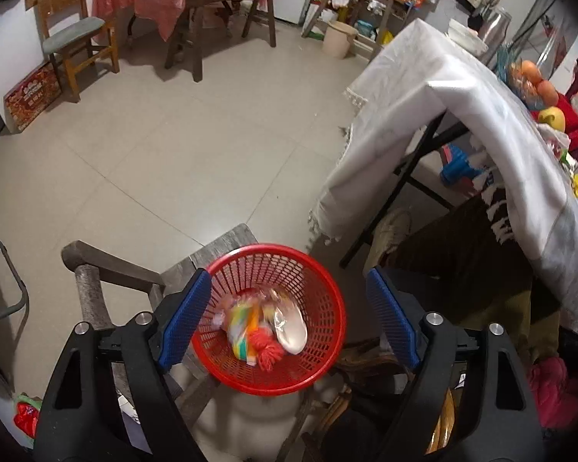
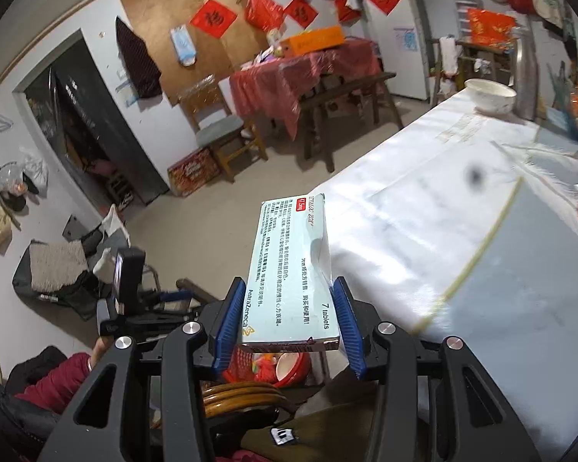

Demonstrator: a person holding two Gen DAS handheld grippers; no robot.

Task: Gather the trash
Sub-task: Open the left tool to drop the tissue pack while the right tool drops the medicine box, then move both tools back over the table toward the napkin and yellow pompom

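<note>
A red mesh trash basket (image 1: pixel 323 331) stands on a wooden chair below my left gripper (image 1: pixel 289 319), which is open and empty above it. Colourful wrappers (image 1: pixel 250 331) and a white bowl-like piece (image 1: pixel 291 327) lie in the basket. My right gripper (image 2: pixel 285 319) is shut on a pale blue medicine box (image 2: pixel 289 265), held flat at the table's edge. The basket (image 2: pixel 300 369) shows partly under the box in the right wrist view.
A table with a white cloth (image 1: pixel 435 88) (image 2: pixel 424 200) stands to the right, bearing a white bowl (image 2: pixel 489 96) and fruit (image 1: pixel 539 88). A wooden chair (image 1: pixel 77 46), a bench (image 1: pixel 219 11) and a beige bucket (image 1: pixel 339 38) stand across the tiled floor.
</note>
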